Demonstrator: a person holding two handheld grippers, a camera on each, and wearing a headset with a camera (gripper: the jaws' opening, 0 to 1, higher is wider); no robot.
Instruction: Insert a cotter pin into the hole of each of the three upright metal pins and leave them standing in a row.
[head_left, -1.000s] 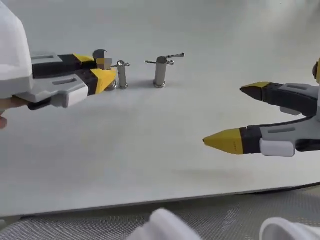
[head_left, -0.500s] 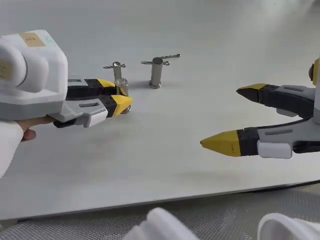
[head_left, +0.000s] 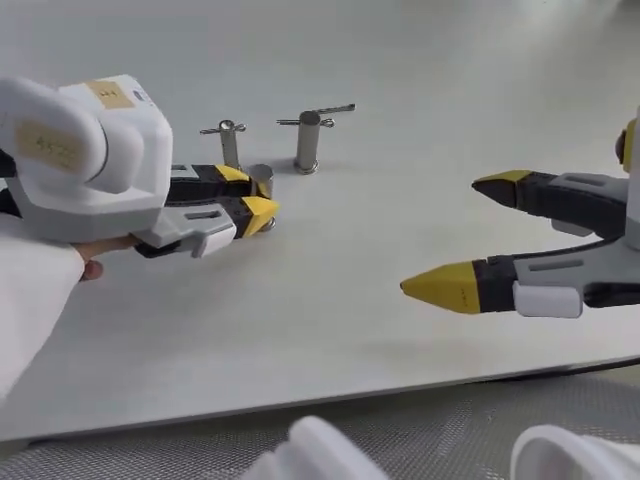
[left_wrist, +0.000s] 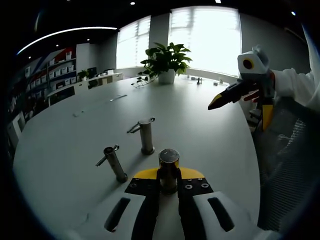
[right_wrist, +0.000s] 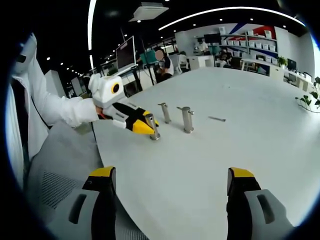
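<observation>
My left gripper (head_left: 268, 198) is shut on a short upright metal pin (head_left: 262, 176), whose base is at the white table. In the left gripper view the pin (left_wrist: 169, 161) stands between the yellow tips of the gripper (left_wrist: 169, 176), and I see no cotter pin through it. Just behind it stand two more pins, one on the left (head_left: 230, 143) and one on the right (head_left: 310, 141), each with a cotter pin through its top. My right gripper (head_left: 440, 235) hovers open and empty well to the right, apart from all pins. From the right gripper view, the left gripper (right_wrist: 131, 120) holds the pin (right_wrist: 154, 128).
The table's near edge (head_left: 300, 403) runs along the bottom, with a grey mesh chair (head_left: 180, 450) below it. A thin metal piece (right_wrist: 217, 119) lies on the table beyond the pins. A potted plant (left_wrist: 167, 59) stands at the far end.
My left gripper has carried its pin from the left end of the row toward me and to the right, so it now stands in front of the two pinned ones. The right gripper has barely moved.
</observation>
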